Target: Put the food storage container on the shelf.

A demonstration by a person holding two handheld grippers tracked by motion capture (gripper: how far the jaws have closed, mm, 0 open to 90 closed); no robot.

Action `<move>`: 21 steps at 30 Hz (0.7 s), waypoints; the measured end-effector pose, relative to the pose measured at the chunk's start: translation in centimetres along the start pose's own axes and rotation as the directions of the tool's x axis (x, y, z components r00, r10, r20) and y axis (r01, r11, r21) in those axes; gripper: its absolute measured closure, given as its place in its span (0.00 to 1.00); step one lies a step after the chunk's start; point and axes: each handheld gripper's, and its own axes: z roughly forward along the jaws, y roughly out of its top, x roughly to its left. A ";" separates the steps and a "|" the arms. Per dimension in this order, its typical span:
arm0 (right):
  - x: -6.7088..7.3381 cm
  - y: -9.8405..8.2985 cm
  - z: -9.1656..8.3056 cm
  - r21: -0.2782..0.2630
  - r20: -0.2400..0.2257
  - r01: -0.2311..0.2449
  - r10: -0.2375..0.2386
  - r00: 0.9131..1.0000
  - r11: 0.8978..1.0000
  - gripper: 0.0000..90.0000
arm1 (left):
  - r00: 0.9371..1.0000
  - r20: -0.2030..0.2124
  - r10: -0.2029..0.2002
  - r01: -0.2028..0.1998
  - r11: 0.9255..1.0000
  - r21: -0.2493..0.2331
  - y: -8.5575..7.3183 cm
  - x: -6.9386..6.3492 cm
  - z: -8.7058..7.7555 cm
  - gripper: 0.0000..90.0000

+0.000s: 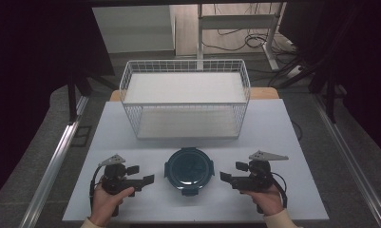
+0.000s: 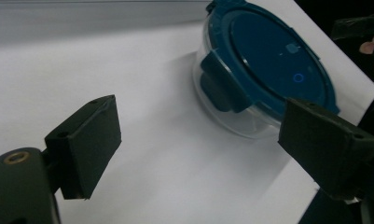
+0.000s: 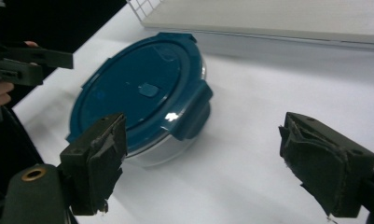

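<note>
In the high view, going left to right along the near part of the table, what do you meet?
Left hand-held gripper → round container with a blue clip-on lid → right hand-held gripper.

You're in some lab setup: white bench [image 1: 273,142] hemmed by dark curtains [image 1: 31,71], loose cables [image 1: 254,40] on the floor, metal rails [image 1: 55,161] alongside.

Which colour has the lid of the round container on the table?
The lid is dark teal blue, over a clear bowl; the right gripper view shows it best.
</note>
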 end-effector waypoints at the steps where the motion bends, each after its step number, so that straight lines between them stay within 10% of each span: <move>1: 0.1 0.0 0.0 -0.001 -0.009 -0.008 0.008 1.000 1.000 0.16 | 1.000 0.004 -0.002 0.002 1.000 0.000 0.1 -0.1 0.0 0.13; 21: 0.5 1.4 4.3 0.081 -0.085 -0.126 0.133 0.987 0.989 0.11 | 0.992 0.084 -0.097 0.093 0.994 0.059 2.8 -1.5 4.4 0.14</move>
